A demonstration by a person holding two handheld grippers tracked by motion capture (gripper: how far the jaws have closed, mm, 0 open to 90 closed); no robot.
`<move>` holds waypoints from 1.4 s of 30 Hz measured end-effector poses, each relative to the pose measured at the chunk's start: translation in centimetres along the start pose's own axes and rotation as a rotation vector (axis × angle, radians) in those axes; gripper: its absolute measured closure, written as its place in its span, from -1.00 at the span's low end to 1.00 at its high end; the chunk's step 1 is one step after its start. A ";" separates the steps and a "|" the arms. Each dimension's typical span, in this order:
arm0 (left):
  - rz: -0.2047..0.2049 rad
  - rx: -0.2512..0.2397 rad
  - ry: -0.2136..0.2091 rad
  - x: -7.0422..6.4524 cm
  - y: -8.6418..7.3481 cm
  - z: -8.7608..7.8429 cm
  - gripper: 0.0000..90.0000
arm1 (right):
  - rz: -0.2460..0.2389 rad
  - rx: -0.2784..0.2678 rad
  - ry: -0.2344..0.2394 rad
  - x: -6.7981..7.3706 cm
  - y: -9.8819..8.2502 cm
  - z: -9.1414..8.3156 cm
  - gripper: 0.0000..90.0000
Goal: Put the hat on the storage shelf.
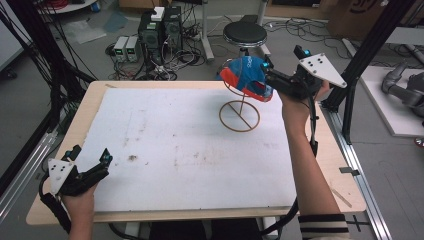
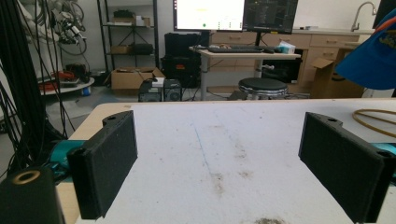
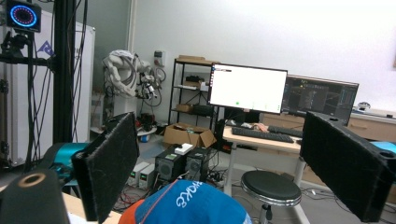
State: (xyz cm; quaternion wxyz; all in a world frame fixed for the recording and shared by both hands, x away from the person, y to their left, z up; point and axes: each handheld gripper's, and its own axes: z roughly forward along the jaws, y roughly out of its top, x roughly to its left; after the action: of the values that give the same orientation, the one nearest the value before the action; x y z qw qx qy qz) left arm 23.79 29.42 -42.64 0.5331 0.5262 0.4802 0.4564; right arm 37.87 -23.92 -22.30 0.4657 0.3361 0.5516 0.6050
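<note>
From my high view I see the whole white board [image 1: 190, 150] on its wooden table [image 1: 90, 100], with the left gripper [image 1: 92, 167] at the near left corner and the right gripper [image 1: 272, 75] at the far right, up against a blue and red cap [image 1: 247, 75] that sits on a gold wire stand [image 1: 242, 112].

My left gripper view adds what the overhead cannot: the scuffed, stained board running ahead of the jaws, the cap's blue brim [image 2: 373, 56] high to the right of them, and an arc of the stand's ring [image 2: 373, 119] just past the right jaw. Beyond the table edge are a black stool [image 2: 263, 86], a desk with monitors [image 2: 236, 14] and cardboard boxes.

My right gripper view looks over the cap's crown [image 3: 191, 205], which lies low between and just ahead of its jaws, toward the same stool [image 3: 271, 186], monitors and a shelving rack [image 3: 187, 88].

The left gripper's jaws are spread wide over bare board, holding nothing. The right gripper's jaws are also spread wide; the cap is below them, and I cannot tell whether they touch it.
</note>
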 end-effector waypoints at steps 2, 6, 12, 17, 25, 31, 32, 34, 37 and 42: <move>0.000 0.001 -0.002 0.0 0.0 0.1 -0.74 | -0.001 -0.001 -0.003 -0.1 0.2 -0.8 -0.76; 0.003 0.003 -0.005 0.0 0.0 0.2 -0.74 | -0.007 -0.006 0.011 -0.4 0.5 -2.2 -0.76; 0.007 0.005 -0.005 -0.2 0.0 0.3 -0.74 | -0.012 -0.014 0.005 -0.9 0.5 -5.0 -0.76; 0.009 0.004 -0.003 -0.3 0.1 0.3 -0.74 | 0.009 0.005 -0.012 -1.5 0.0 -6.9 -0.76; 0.009 0.004 -0.006 -0.5 0.1 0.4 -0.74 | 0.004 0.013 -0.026 -2.1 -1.9 -10.8 -0.76; 0.012 0.001 -0.009 -0.8 0.2 0.5 -0.74 | 0.017 0.021 -0.060 -2.7 -3.9 -13.7 -0.76; 0.013 0.000 -0.009 -0.8 0.2 0.5 -0.74 | 0.018 0.023 -0.064 -2.7 -4.1 -14.1 -0.76; 0.015 -0.001 -0.011 -0.9 0.2 0.5 -0.74 | 0.024 0.025 -0.075 -3.0 -4.9 -14.9 -0.76; 0.017 0.000 -0.011 -1.0 0.3 0.5 -0.74 | 0.061 0.045 -0.088 -3.5 -6.0 -16.1 -0.76; 0.012 -0.006 -0.017 -1.3 0.4 0.6 -0.74 | 0.081 0.061 -0.108 -4.2 -7.4 -17.0 -0.76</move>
State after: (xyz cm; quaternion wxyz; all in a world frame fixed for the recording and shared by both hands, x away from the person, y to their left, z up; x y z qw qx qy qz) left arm 24.23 28.06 -42.21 0.5362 0.5312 0.4710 0.4566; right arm 25.07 -34.19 -31.89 0.4596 0.4042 0.5296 0.5873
